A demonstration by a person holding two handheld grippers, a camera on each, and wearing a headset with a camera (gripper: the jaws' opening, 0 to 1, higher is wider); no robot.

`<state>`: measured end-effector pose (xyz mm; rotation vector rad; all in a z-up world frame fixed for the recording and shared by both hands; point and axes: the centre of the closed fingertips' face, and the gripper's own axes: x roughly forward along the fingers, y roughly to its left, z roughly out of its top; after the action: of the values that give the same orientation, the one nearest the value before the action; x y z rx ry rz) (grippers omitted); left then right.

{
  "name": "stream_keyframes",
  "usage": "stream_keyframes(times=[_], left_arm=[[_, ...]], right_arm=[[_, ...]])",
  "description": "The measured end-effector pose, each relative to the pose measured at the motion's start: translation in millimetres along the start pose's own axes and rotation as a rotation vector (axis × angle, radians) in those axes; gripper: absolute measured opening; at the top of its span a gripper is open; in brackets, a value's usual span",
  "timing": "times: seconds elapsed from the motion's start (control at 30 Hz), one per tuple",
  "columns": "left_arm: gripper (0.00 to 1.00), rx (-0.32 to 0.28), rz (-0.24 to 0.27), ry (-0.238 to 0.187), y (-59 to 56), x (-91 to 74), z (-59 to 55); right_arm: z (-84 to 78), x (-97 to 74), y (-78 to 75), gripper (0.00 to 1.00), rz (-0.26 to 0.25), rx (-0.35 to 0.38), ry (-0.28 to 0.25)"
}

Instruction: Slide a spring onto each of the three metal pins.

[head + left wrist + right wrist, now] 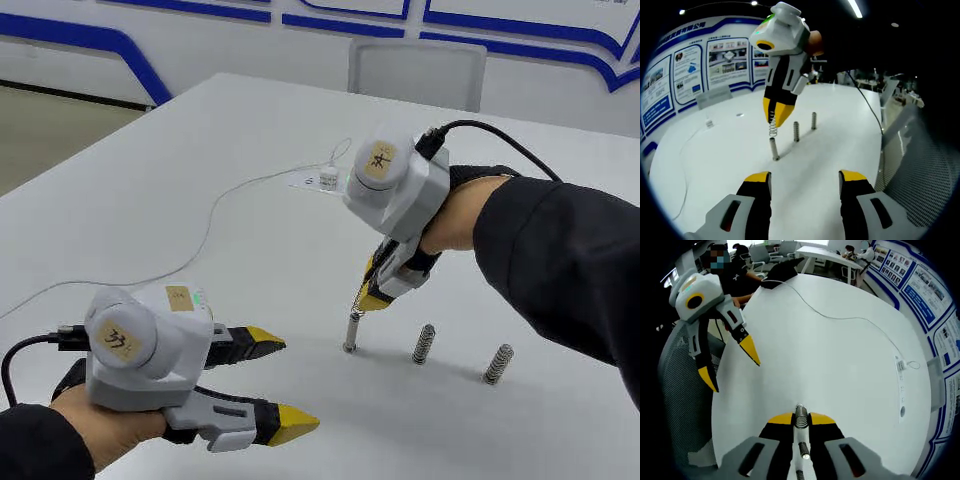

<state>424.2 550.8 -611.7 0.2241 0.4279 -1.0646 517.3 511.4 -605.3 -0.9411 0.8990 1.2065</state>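
The right gripper, clamping a spring, is hovering over the bare left pin; misaligned, it may snag or drop. The left gripper is idling open, empty.

No legible text anywhere.

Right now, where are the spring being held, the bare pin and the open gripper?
spring [773, 131], left gripper view, on its lower coils.
bare pin [352, 332], head view, on the middle of its shaft.
left gripper [297, 385], head view, midway between its two open tips.
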Motion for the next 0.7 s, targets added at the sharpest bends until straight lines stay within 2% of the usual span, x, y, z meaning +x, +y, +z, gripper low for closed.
stream_keyframes(times=[0.43, 0.7], left_arm=[[0.54, -0.004, -0.003, 0.0, -1.0, 0.1, -1.0], [0.54, -0.007, 0.0, 0.0, -0.6, 0.1, -1.2]], right_arm=[[-3.5, 15.9, -3.8, 0.12, 0.005, 0.019, 0.041], [-9.4, 34.2, -3.7, 0.12, 0.004, 0.05, 0.081]])
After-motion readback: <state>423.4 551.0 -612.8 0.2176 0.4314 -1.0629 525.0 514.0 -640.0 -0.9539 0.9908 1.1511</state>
